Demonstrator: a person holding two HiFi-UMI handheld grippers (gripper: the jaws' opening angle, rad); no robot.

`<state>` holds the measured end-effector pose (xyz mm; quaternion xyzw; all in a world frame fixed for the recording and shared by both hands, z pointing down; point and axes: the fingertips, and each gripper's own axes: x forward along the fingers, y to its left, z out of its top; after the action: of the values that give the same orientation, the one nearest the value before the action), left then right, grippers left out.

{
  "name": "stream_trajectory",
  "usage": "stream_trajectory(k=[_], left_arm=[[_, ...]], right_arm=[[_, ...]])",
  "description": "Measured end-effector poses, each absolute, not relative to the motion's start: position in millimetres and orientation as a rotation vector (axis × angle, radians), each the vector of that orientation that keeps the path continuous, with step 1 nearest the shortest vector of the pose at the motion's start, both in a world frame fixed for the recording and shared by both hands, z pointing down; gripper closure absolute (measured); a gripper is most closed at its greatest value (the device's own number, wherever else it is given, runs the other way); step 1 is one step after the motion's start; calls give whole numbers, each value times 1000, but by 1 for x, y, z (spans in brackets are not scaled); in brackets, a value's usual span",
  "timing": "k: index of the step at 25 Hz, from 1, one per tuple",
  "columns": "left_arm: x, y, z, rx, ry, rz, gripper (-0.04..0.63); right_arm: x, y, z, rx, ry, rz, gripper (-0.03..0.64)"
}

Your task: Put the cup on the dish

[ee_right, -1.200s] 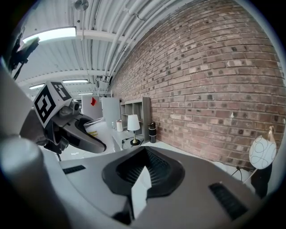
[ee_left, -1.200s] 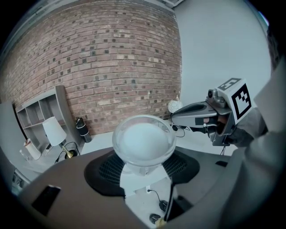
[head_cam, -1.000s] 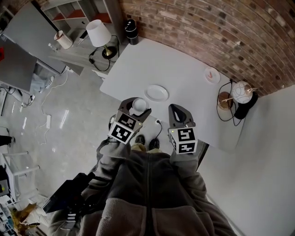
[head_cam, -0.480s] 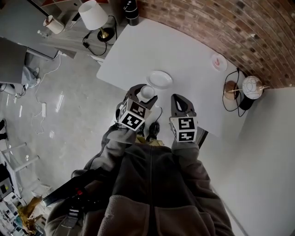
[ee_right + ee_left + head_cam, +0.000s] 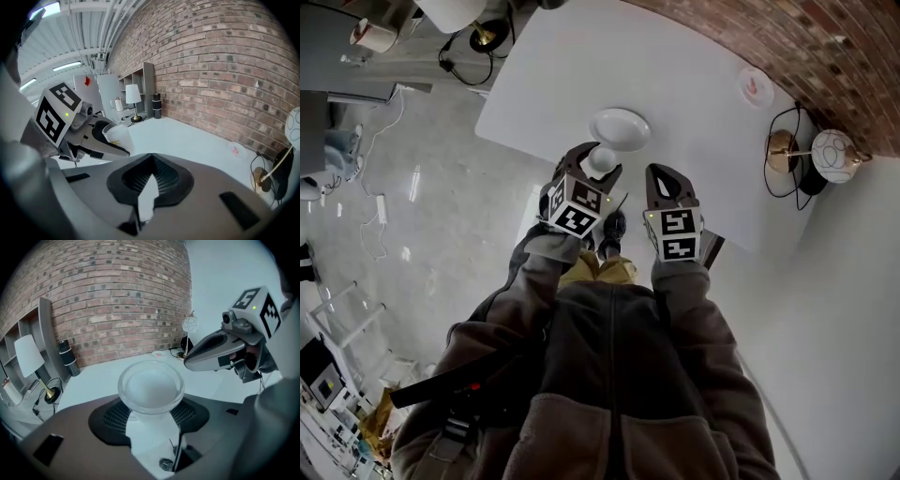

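Edging forward since a second ago, the left claw (image 5: 598,165) is bringing the cup (image 5: 601,158) closer to the dish (image 5: 620,127), and the white-shaded lamp (image 5: 455,11) is now sliding out at the top edge of the head view. From that view the cup is sitting just at the dish's near rim, over the near edge of the white table (image 5: 694,94); whether it is overlapping the dish or stopping just short cannot be told from here.

The left claw is gripping the cup, with both jaws pressing on its lower sides and its open mouth facing up in the left gripper view. The cup is translucent white and is showing nothing inside. The right claw (image 5: 664,178) is hovering just beside the left one, over the same table edge. Its jaws are resting together at the tips with nothing between them, and only a thin wedge of table is showing behind the tips in the right gripper view.

Farther back on the table, a small saucer with a pink mark (image 5: 754,86) is lying near the brick wall (image 5: 787,37). A dark bottle (image 5: 67,358) is standing at the table's far left corner, near the lamp. A round globe lamp (image 5: 834,155) is standing beyond the table's right end, with dark cables looping beside it.
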<state>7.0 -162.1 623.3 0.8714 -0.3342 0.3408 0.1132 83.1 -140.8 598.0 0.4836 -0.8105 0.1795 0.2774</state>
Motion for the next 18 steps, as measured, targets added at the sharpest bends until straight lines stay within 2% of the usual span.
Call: stream_trajectory(k=[18], left_arm=[[27,-206,706,2510,-937,1037,334]], right_arm=[[86,-177,664,1259,-2136,616,615]])
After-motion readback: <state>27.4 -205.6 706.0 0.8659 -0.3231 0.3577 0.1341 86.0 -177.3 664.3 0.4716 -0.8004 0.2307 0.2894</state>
